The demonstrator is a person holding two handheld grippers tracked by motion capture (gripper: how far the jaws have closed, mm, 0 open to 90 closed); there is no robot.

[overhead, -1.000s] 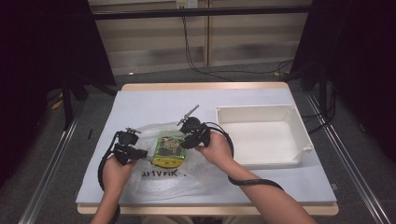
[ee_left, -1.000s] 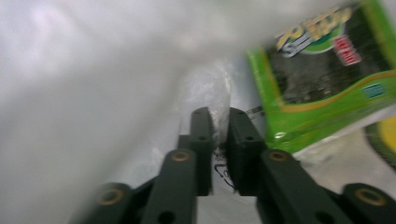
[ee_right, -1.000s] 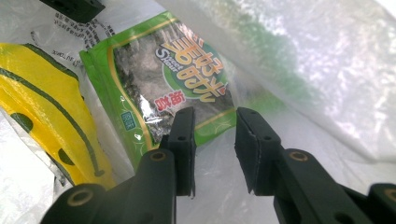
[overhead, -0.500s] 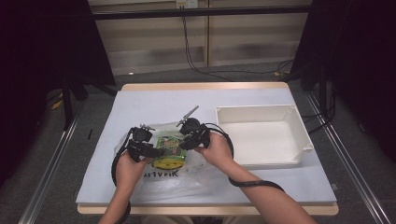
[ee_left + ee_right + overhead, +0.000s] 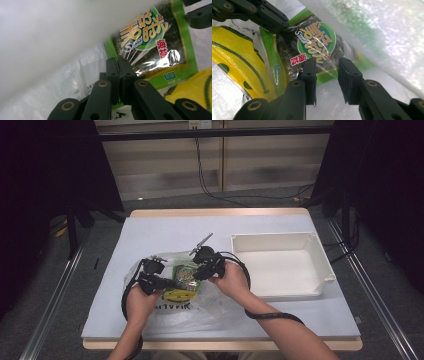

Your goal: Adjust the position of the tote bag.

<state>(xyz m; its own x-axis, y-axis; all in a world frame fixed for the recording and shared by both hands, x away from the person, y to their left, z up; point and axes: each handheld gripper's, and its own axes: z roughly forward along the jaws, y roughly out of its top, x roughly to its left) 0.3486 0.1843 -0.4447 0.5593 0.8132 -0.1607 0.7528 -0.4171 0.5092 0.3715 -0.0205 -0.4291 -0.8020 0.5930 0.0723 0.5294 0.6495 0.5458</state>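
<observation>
The left gripper [image 5: 169, 282] has just been closing — its fingers pinch the clear plastic bag [image 5: 82, 72] beside the seaweed packet [image 5: 317, 47]; the right gripper [image 5: 326, 72] stands parted around bag film.

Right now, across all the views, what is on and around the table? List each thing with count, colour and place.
table: one, pale grey-blue top with wooden edge, centre of the high view
tray: one, white, open-topped, right half of the table
plastic bag: one, clear with dark print, near edge of the table, under both hands
seaweed snack packet: one, green with dark contents, at the bag between the grippers
yellow packet: one, yellow with dark green lines, beside the seaweed packet
cables: a few, black, on the floor beyond the table
left gripper: one, black, fingers together at the packet's edge
right gripper: one, black, fingers apart by the packet
</observation>
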